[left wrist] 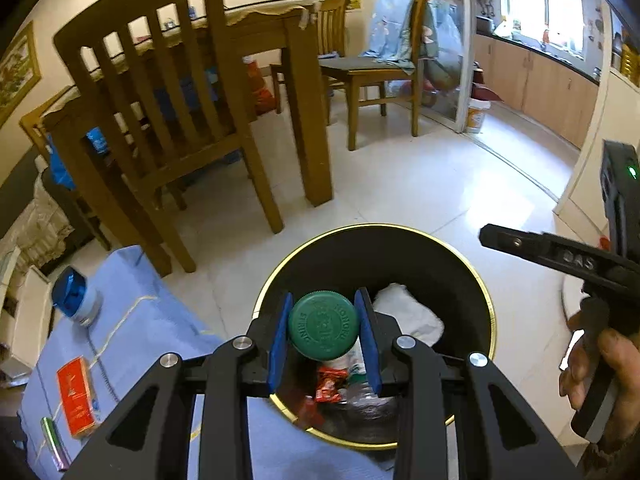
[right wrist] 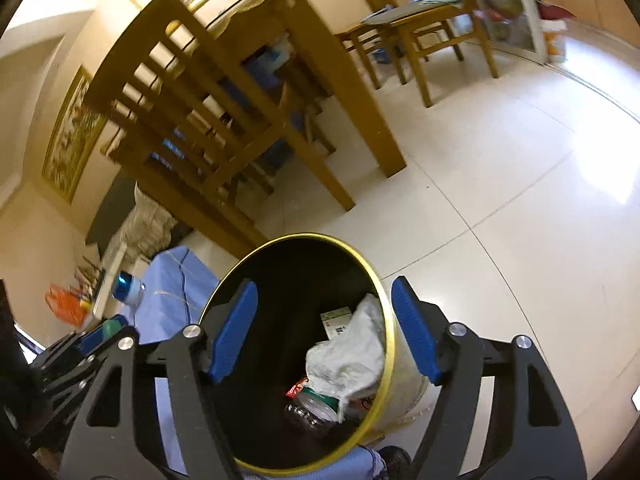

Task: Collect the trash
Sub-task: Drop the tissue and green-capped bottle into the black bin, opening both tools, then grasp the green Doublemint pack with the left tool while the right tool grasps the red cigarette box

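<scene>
The left gripper [left wrist: 323, 330] holds a green cap [left wrist: 323, 326] tight between its two blue pads [left wrist: 280, 338]. It looks like the top of a bottle, but the rest is hidden behind the cap, so I cannot say for sure. The gripper hangs right over the open bin [left wrist: 486, 300], so the cap can fall straight in when the pads let go. The bin is black inside with a gold rim, and it stands on the floor [left wrist: 420, 184] just beside the edge of a table with a blue cloth [left wrist: 152, 320]. In the bin there is already trash: a white crumpled paper [right wrist: 348, 354], a clear jar [right wrist: 310, 408] and a red wrapper [left wrist: 330, 388]. The left gripper points forward and down, over the near side of the rim. The right gripper [right wrist: 324, 330] has its pads wide apart and holds nothing. It also points down into the bin, tipped to one side, so it may have no job right now. A hand [left wrist: 592, 364] grips its handle at the right of the left view. On the cloth there is more to pick up, I think: a red box [left wrist: 76, 396] near the left edge, a small green stick thing [left wrist: 54, 442] beside it, and a white cup with blue stuff in it [left wrist: 76, 296] near the far edge. The task seems partly done, and the next step is likely to drop the cap.
</scene>
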